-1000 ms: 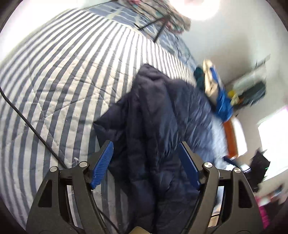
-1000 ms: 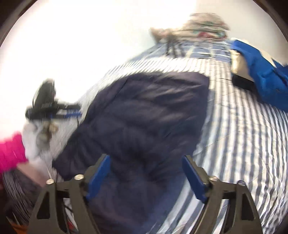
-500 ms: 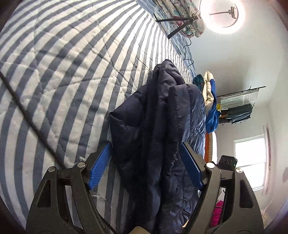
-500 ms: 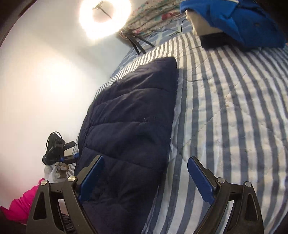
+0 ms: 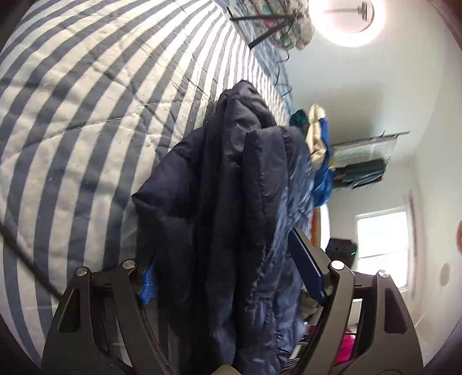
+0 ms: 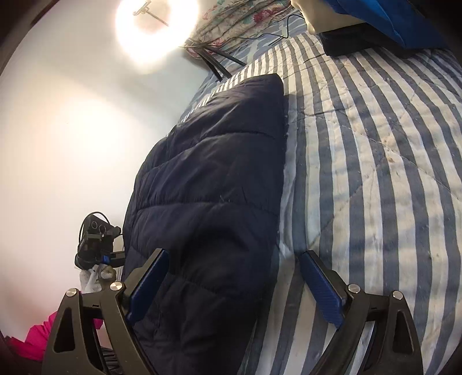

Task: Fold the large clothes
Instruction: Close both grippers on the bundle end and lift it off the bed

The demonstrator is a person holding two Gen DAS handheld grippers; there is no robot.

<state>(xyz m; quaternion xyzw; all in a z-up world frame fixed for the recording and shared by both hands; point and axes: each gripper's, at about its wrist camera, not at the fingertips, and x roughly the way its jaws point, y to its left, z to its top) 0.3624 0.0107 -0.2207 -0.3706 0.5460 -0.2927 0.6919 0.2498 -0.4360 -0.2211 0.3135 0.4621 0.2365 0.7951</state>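
Quilting is filling both views: we are looking at a navy padded jacket lying on a bed. From the left wrist it is showing as a bunched ridge of folds, with a window and a rack of hanging clothes behind; from the right wrist it is showing flat and rectangular, stitched in panels, lying along the bed's left edge beside a white wall.

The bed is wearing a blue-and-white striped quilt, soft and puckered. A ring light is glaring at the far end, and a blue and cream pile of clothes is sitting at the far right.

The left tool is standing apart, jacket bulging between its blue pads; whether they are pressing we cannot tell. The right tool is standing wide apart, straddling the jacket's near edge without gripping it.
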